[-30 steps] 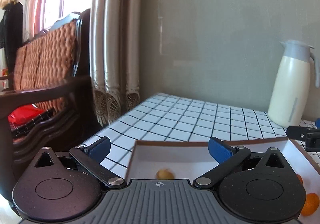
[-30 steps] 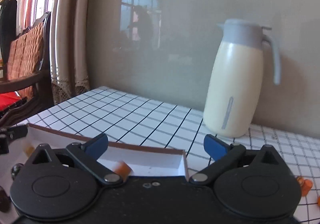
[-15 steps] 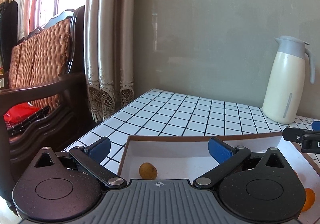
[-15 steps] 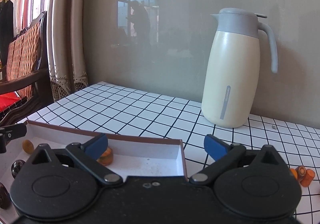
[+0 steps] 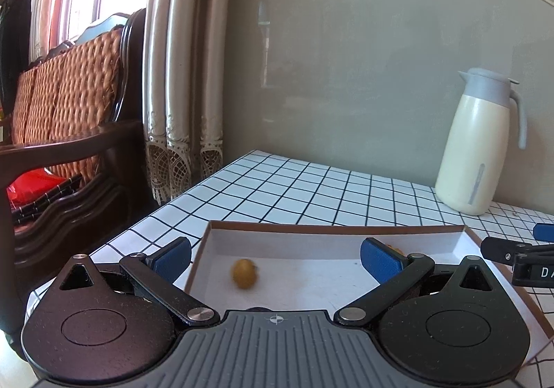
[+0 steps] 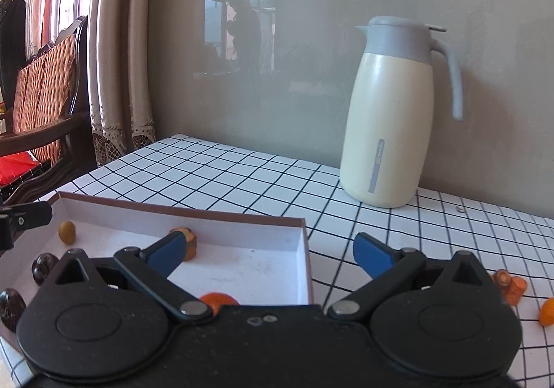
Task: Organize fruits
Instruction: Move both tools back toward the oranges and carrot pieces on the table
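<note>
Over the white box (image 5: 332, 232), I'm holding left gripper (image 5: 275, 254) and right gripper (image 6: 268, 251) wide open, both empty, yellow fruit (image 5: 245, 273) sitting blurred inside.

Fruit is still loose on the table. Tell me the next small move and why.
Probably swing the right hand-held gripper, open and empty, right toward the orange pieces lying on the checked table, outside the white box. The yellow fruit is already inside.

Grid-patterned table (image 6: 242, 177) bearing shallow box (image 6: 242, 222), cream jug (image 6: 387, 125), loose orange fruits (image 6: 512, 287).
</note>
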The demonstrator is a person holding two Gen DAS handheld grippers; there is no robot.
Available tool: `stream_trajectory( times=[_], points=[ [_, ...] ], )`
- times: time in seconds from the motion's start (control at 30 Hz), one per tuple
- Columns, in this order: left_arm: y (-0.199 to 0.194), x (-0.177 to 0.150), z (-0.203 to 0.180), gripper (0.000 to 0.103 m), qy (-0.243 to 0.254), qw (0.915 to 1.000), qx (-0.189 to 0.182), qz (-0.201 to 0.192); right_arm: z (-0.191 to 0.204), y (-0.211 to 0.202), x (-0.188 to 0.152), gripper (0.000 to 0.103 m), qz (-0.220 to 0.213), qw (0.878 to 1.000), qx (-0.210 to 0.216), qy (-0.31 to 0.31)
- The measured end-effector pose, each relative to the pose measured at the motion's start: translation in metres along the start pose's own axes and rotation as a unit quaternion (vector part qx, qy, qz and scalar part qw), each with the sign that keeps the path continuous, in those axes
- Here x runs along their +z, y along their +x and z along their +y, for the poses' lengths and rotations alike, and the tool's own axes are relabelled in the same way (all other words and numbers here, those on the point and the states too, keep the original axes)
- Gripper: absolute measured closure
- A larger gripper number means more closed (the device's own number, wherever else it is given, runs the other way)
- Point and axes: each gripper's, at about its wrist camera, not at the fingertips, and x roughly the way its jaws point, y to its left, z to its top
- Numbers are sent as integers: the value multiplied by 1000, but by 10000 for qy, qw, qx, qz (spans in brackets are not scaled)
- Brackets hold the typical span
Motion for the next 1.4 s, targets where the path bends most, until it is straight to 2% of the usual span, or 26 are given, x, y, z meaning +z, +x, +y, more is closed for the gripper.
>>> stream_trajectory(
  times=[0.5, 0.97, 1.4],
  points=[
    [-27, -3, -41, 0, 77, 9993, -361, -81, -29, -38, -11, 6, -96, 9997, -227, 6],
    [-33, -8, -116, 0, 529, 9949, -852, -111, -79, -67, -24, 6, -135, 9977, -667, 11],
    [-34, -17, -188, 0, 885, 9857, -1434, -74, -137, -82, -40, 6, -100, 9923, -1210, 237]
  ],
)
